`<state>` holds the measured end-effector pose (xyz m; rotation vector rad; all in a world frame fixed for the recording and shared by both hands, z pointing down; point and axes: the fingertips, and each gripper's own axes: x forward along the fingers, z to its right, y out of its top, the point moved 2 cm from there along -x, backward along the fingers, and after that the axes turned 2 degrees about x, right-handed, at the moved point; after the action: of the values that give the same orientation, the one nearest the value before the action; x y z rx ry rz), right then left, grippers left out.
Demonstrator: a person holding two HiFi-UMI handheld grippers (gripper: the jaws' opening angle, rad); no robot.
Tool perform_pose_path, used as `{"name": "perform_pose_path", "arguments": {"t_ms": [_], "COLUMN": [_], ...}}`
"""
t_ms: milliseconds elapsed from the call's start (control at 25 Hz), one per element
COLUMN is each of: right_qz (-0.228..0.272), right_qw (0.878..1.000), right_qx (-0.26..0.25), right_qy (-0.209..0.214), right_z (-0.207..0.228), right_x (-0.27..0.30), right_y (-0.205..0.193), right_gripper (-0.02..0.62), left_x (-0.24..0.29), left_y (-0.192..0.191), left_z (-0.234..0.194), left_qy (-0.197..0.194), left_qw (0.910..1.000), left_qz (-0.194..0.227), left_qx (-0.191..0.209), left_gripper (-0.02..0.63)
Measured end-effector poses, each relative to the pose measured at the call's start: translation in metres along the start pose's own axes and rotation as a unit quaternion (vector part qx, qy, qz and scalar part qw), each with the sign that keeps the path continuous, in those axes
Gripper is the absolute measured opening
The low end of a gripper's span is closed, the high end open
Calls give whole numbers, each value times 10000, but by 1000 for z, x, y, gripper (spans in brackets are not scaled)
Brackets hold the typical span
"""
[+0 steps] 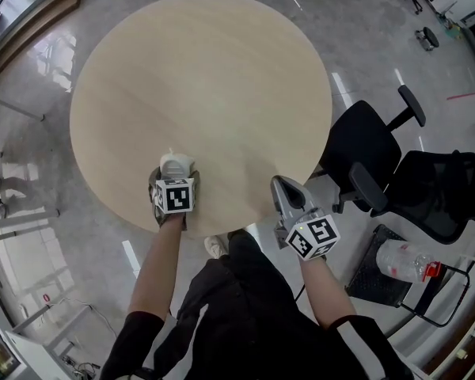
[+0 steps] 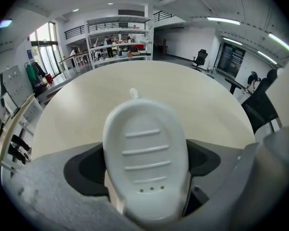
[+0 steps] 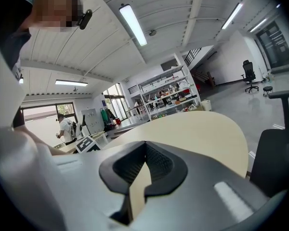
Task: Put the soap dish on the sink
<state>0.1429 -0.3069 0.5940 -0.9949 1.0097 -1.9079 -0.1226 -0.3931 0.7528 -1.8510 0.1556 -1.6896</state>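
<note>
Pinching a white, oval, ribbed plastic soap dish [image 2: 145,162] with the left gripper [image 1: 174,174], above the round pale wooden table [image 1: 206,85]. Pressed together and empty at the right gripper [image 1: 283,187], just beside the rim.

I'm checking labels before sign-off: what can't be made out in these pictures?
- No sink in any view.
- Near end of the soap dish: left gripper view, hidden behind the left tongs' grey body.
- Whether the dish touches the table: head view, marker cube covers it.
</note>
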Motion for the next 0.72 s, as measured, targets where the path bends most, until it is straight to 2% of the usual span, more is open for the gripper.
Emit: {"name": "perform_pose_path", "arguments": {"t_ms": [200, 360, 720], "right_qz": [27, 28, 153], "right_qw": [10000, 10000, 9996], "right_qx": [4, -18, -147], "right_qy": [4, 49, 212], "right_z": [0, -3, -11], "right_x": [-4, -5, 0], "right_y": [2, 4, 19], "right_gripper": [5, 5, 5], "left_x": [3, 0, -35], "left_y": [-2, -4, 17], "left_z": [3, -3, -8], "left_qy": [118, 185, -107], "left_qw": [9996, 9998, 9976], "left_qz": [-22, 48, 581], "left_qx": [267, 17, -353], "left_gripper": [486, 525, 520]}}
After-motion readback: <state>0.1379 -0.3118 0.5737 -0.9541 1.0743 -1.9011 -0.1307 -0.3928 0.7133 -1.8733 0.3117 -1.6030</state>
